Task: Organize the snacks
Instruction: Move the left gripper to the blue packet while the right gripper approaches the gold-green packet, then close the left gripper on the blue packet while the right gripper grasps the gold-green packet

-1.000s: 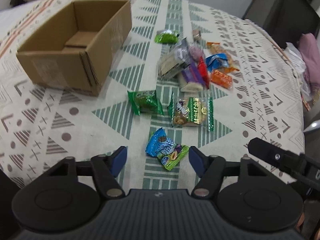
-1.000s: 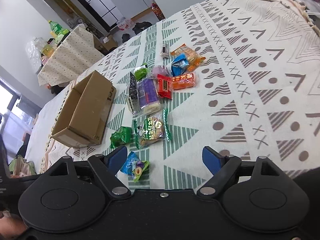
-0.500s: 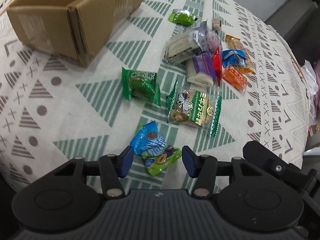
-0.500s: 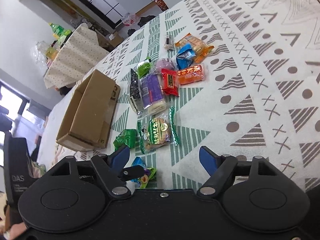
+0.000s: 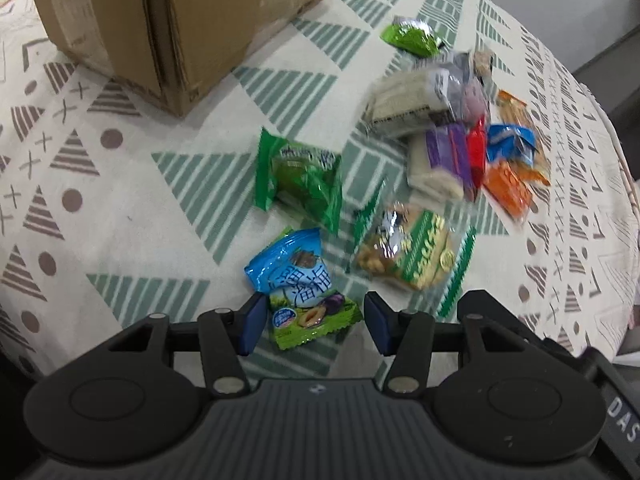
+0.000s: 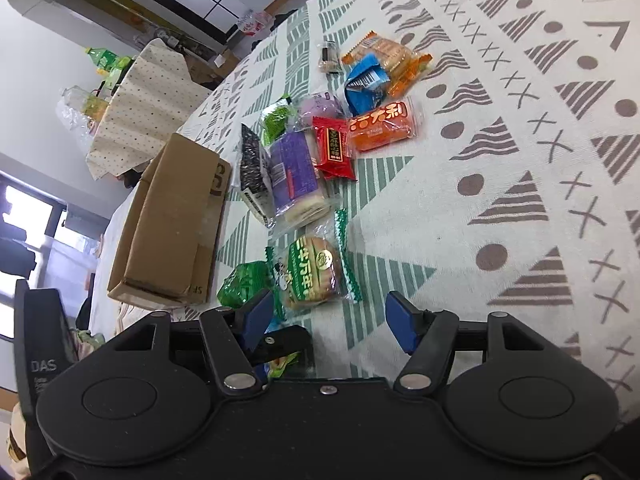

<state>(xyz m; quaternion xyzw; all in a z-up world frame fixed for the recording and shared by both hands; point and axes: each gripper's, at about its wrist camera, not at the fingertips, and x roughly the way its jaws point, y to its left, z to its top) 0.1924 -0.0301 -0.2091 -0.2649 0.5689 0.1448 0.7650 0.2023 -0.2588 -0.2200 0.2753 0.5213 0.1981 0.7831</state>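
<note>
A blue and green plum snack packet (image 5: 300, 284) lies on the patterned cloth. My left gripper (image 5: 314, 324) is open, its blue pads on either side of the packet's near end. Beyond lie a green packet (image 5: 300, 180), a green-edged biscuit packet (image 5: 408, 256) and a pile of several snacks (image 5: 452, 132). An open cardboard box (image 5: 160, 12) stands at the far left. My right gripper (image 6: 334, 320) is open and empty, low over the cloth just short of the biscuit packet (image 6: 312, 268). The left gripper's finger (image 6: 280, 342) shows below it.
The table's right edge (image 5: 616, 200) drops off near the snack pile. In the right wrist view the box (image 6: 172, 224) lies left of the snacks, and a covered table with bottles (image 6: 140, 100) stands beyond.
My left gripper has moved forward and down, so the plum packet now sits between its pads. The right gripper has moved closer to the biscuit packet. Both stay open.
</note>
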